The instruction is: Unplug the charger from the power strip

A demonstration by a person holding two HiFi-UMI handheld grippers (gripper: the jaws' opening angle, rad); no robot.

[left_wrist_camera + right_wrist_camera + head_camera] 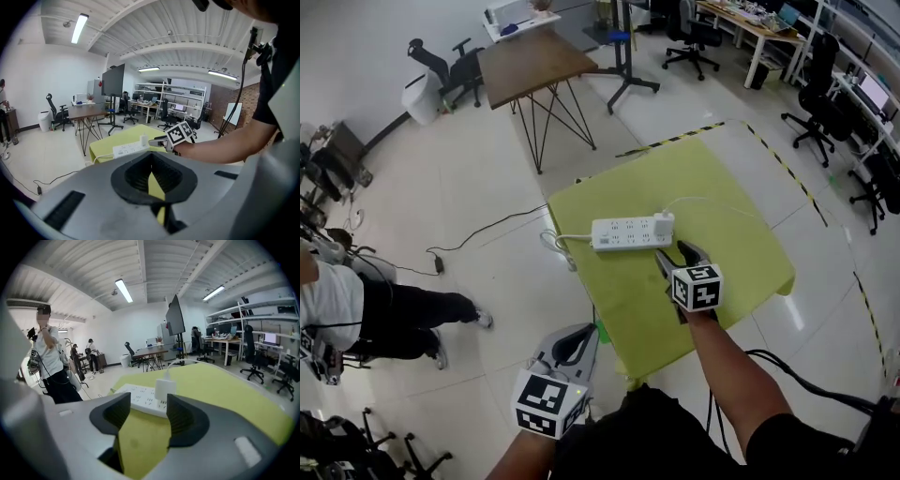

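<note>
A white power strip (623,233) lies on a small yellow-green table (741,234). A white charger (664,225) stands plugged into its right end, and a white cable curls away from it to the right. My right gripper (675,253) hovers over the table just in front of the charger, open, with nothing between its fingers. In the right gripper view the charger (165,388) shows beyond the gap of the right gripper (147,401). My left gripper (586,330) hangs off the table's near left corner, shut and empty. The left gripper view shows the strip (124,150) past the left gripper (151,164).
The strip's white cord drops off the table's left edge. A black cable (478,234) runs across the floor. A person (356,309) stands at the left. A brown table (530,61) and office chairs stand behind. Hazard tape marks the floor at the right.
</note>
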